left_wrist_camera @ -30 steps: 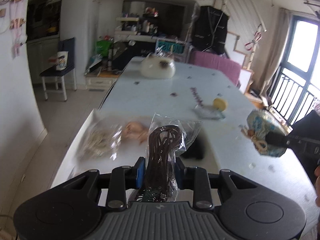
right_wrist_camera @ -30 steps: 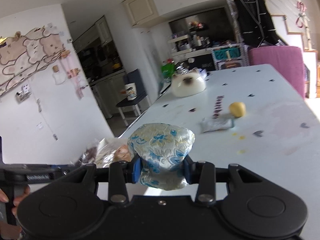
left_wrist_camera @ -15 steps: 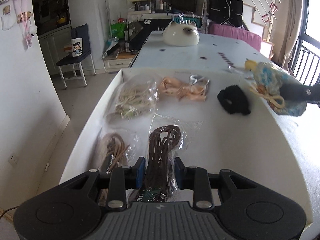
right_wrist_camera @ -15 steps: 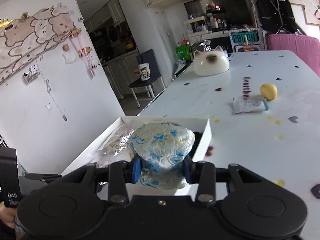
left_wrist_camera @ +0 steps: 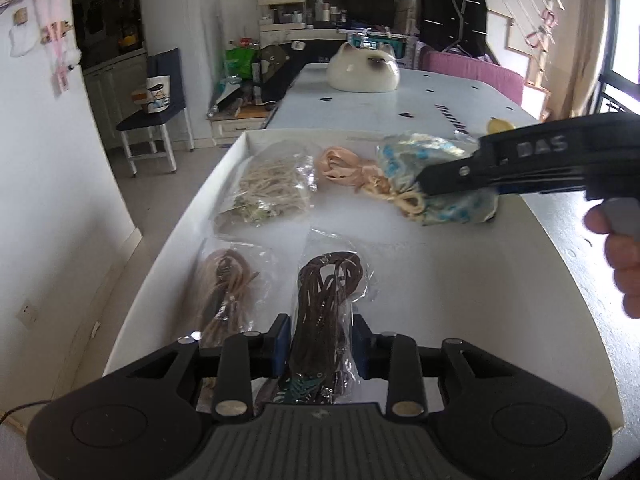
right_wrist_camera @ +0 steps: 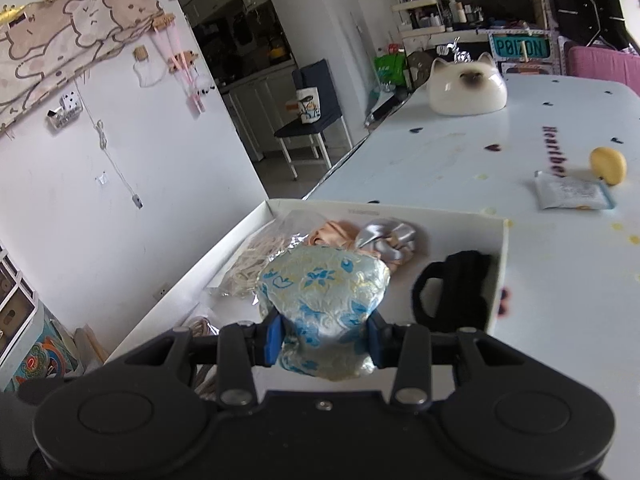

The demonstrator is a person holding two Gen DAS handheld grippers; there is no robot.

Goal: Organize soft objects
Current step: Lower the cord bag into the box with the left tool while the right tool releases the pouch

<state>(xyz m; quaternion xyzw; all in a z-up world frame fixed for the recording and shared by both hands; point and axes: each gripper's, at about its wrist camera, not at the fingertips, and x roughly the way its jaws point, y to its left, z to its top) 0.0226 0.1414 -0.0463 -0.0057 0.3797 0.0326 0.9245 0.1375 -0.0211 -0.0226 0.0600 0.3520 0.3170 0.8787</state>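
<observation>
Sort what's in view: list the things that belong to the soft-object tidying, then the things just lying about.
Part of the job:
- white tray
- brown cord bag in the left tool
- floral pouch in the right tool
- beige cord bag
- tan cord bag
- peach ribbon
- silver scrunchie
- black scrunchie

Lying about:
- cat-face dome
- yellow fruit
- wipes packet

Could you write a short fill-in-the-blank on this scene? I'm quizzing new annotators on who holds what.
1. The left gripper is shut on a clear bag of dark ____ cords.
2. The right gripper is shut on a brocade pouch with ____ flowers.
3. The black scrunchie lies inside the white ____.
4. Outside it, beside the wrapped packet, sits a yellow ____.

Missing words: brown; blue; tray; lemon
</observation>
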